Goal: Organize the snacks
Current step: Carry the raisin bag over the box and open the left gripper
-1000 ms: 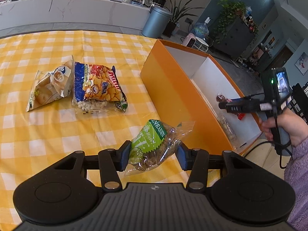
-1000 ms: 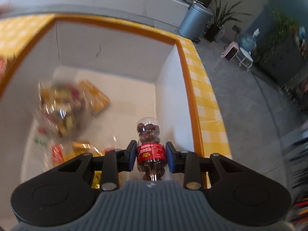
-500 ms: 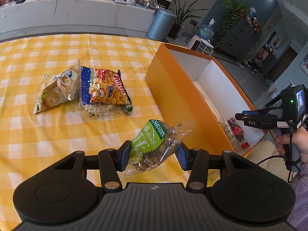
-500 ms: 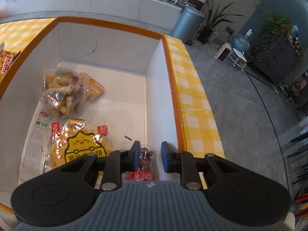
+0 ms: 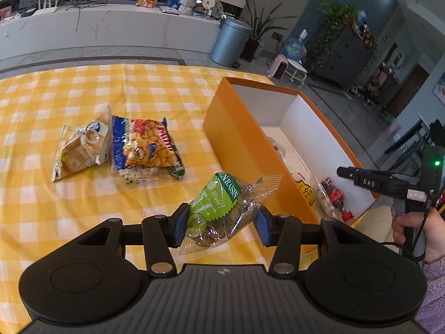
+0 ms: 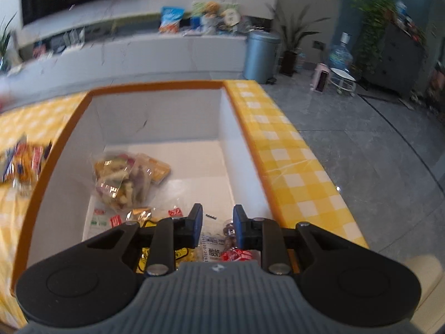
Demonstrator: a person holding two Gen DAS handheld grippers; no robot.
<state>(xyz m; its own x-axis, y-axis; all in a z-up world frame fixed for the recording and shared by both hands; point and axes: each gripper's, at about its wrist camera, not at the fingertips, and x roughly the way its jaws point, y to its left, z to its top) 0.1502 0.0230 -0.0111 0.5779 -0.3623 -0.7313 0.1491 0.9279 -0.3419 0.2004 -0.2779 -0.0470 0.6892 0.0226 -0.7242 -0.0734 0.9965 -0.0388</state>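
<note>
My left gripper point(image 5: 221, 226) is shut on a clear raisin bag with a green label point(image 5: 222, 208), held above the yellow checked table just left of the orange box point(image 5: 236, 142). My right gripper point(image 6: 214, 224) is open and empty over the near end of the box point(image 6: 66, 133); it also shows in the left wrist view point(image 5: 361, 179). A small bottle of chocolate balls with a red label point(image 5: 335, 197) lies on the box floor under the right gripper point(image 6: 236, 253). Other snack bags lie in the box point(image 6: 122, 181).
Two snack bags lie on the table left of the box: a pale one point(image 5: 80, 150) and a blue and orange one point(image 5: 144, 150). The table's right edge point(image 6: 306, 172) drops to a grey floor. A bin point(image 5: 229, 41) stands far behind.
The right gripper let go of the chocolate bottle in the box, opened, and rose and drew back. The left gripper kept hold of the raisin bag and lifted slightly.
</note>
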